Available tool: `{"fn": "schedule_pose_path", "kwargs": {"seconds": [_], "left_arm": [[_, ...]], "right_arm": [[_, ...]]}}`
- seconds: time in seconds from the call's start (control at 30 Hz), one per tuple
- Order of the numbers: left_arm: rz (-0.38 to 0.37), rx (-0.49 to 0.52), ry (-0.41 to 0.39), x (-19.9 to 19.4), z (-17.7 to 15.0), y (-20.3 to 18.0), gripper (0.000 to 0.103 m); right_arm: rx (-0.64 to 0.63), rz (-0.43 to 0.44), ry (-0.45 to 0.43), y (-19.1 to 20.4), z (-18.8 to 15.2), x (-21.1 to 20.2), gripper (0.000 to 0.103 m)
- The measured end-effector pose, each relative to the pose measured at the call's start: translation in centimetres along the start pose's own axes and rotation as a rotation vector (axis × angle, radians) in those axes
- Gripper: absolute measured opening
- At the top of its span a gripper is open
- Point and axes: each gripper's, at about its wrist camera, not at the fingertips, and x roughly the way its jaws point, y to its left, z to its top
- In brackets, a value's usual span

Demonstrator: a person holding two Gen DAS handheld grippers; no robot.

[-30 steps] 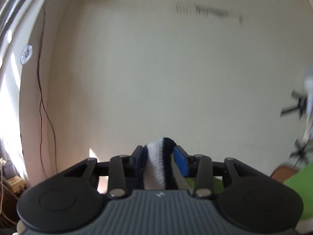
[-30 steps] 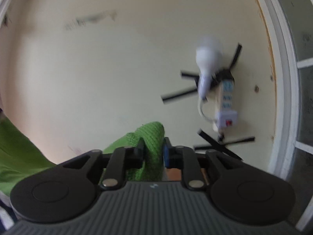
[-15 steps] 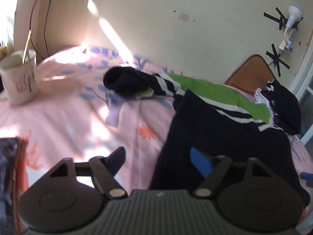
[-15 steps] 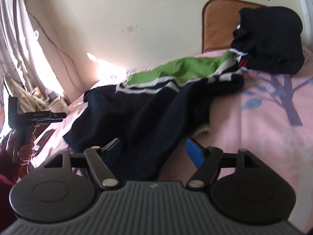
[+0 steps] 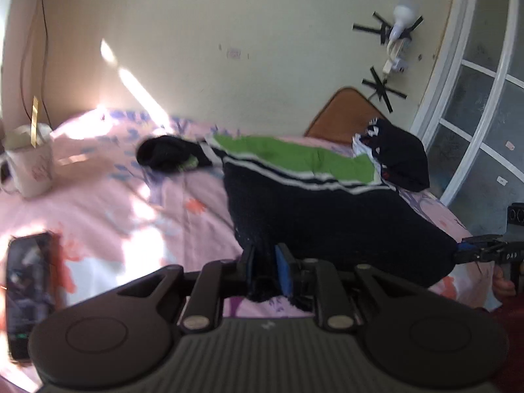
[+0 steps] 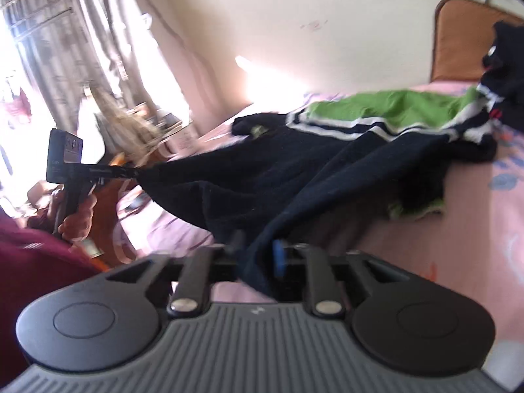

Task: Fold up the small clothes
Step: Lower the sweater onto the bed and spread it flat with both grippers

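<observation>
While both sets of jaws have just been closing, I read my left gripper (image 5: 266, 270) pinching the near hem corner of the dark navy knit sweater with a green yoke and white stripes (image 5: 327, 216); my right gripper (image 6: 258, 257) pinches the opposite hem corner; that hem hangs taut between them, the rest lying on the pink floral bedsheet (image 5: 147, 216); bare sheet lies open leftward; a white mug (image 5: 31, 167) holds a yellow stick.
</observation>
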Motion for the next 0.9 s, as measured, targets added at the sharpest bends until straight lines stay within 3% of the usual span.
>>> {"fn": "schedule_pose_path", "kwargs": {"seconds": [0.03, 0.1, 0.2, 0.27, 0.33, 0.43, 0.53, 0.6, 0.7, 0.9], "left_arm": [[0.051, 0.002, -0.061, -1.7, 0.0, 0.3, 0.055], [0.126, -0.062, -0.150, -3.2, 0.2, 1.6, 0.082], [0.130, -0.210, -0.148, -2.0, 1.1, 4.0, 0.080], [0.116, -0.245, -0.115, 0.4, 1.6, 4.5, 0.080], [0.112, -0.223, -0.085, 3.1, 1.8, 3.9, 0.080], [0.088, -0.178, -0.054, 6.7, 1.8, 2.2, 0.080], [0.039, -0.159, -0.006, 10.5, 1.8, 0.3, 0.080], [0.011, -0.148, 0.018, 13.0, 1.8, -1.0, 0.080], [-0.013, -0.142, 0.049, 15.5, 1.9, -1.9, 0.080], [-0.038, -0.129, 0.110, 18.8, 1.4, -3.0, 0.081]], "right_arm": [[0.024, 0.015, -0.026, 0.2, -0.7, -1.2, 0.053], [0.114, -0.053, -0.125, -2.4, -0.7, -2.9, 0.056], [0.296, -0.276, -0.241, -6.1, -0.3, -3.7, 0.056], [0.252, -0.445, -0.187, -7.6, 0.1, -2.4, 0.053], [0.137, -0.519, -0.106, -7.9, 1.1, 0.5, 0.051], [-0.012, -0.546, -0.029, -7.5, 0.0, 3.6, 0.051], [-0.090, -0.580, -0.024, -7.1, 0.3, 5.3, 0.050], [-0.068, -0.552, -0.026, -6.9, 0.5, 5.5, 0.042], [0.021, -0.506, -0.056, -6.2, 0.4, 4.3, 0.042], [0.152, -0.600, -0.156, -5.0, -1.1, -0.2, 0.043]]}}
